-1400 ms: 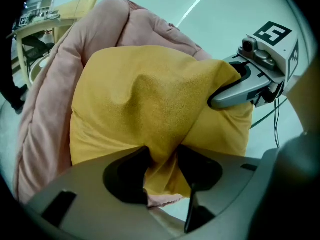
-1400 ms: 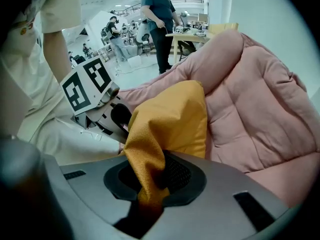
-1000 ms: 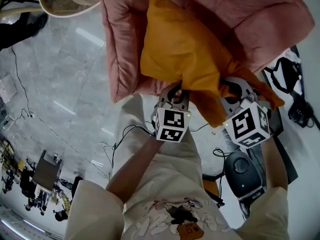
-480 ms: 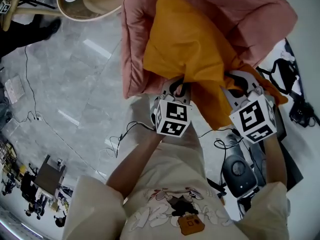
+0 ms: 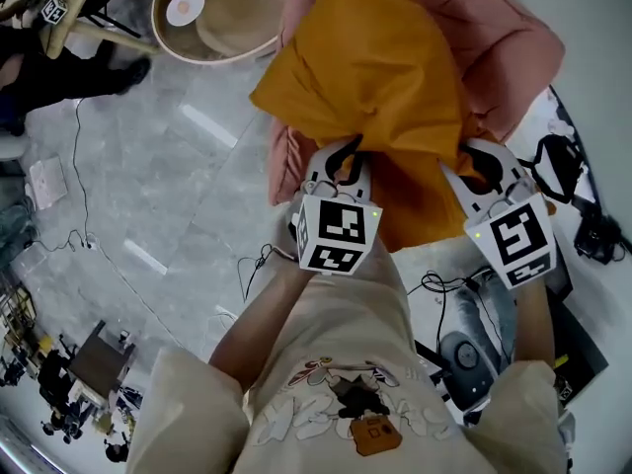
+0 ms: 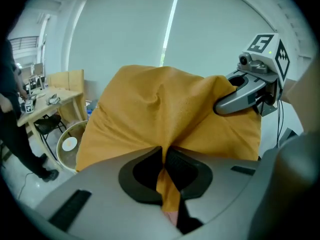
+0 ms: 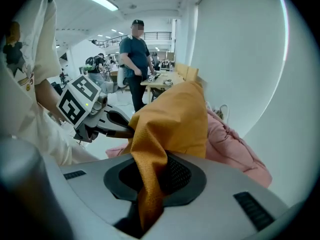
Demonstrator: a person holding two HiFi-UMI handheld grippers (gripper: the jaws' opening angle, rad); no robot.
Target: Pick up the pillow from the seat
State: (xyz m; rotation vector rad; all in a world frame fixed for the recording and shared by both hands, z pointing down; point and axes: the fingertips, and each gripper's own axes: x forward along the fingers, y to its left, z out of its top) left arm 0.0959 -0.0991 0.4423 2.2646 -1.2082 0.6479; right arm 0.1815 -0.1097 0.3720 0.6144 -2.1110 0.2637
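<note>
An orange pillow hangs lifted in front of the pink padded seat. My left gripper is shut on the pillow's lower left edge, and the cloth is pinched between its pads. My right gripper is shut on the lower right edge, with a fold of orange cloth running down between its jaws. Each gripper shows in the other's view: the right one at the pillow's right, the left one at its left. The pink seat lies behind and below the pillow.
A round low table stands at the upper left of the seat. Cables trail over the grey floor, with a black device by my right side. A person stands near wooden desks further back.
Both grippers have risen with the pillow. It has come up off the pink seat and now covers more of it in the head view.
</note>
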